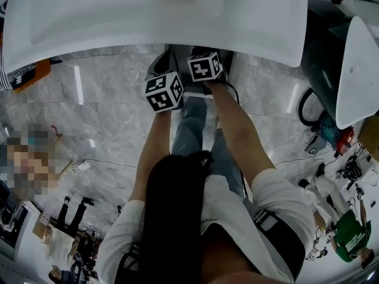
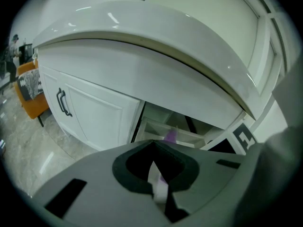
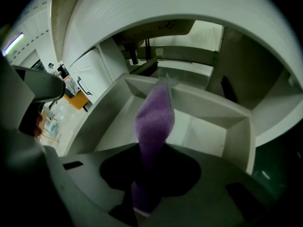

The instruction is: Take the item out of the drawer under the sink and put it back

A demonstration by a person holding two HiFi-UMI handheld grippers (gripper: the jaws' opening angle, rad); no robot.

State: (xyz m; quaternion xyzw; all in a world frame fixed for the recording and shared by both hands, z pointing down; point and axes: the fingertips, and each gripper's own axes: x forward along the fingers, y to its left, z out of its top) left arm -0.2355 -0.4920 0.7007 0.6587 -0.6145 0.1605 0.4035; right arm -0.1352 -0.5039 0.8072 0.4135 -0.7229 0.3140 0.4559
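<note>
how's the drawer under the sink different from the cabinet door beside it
The drawer stands pulled open, its inside showing; the cabinet door is shut flat. The cabinet door carries a dark handle; no handle shows on the drawer. Both are white, under the sink.

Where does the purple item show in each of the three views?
Head view: not in it, hidden under the white sink counter.
Left gripper view: purple item just below centre, in the open drawer.
Right gripper view: centre, pinched by the right gripper.
Shared landmark: the white sink counter's overhanging edge.
</note>
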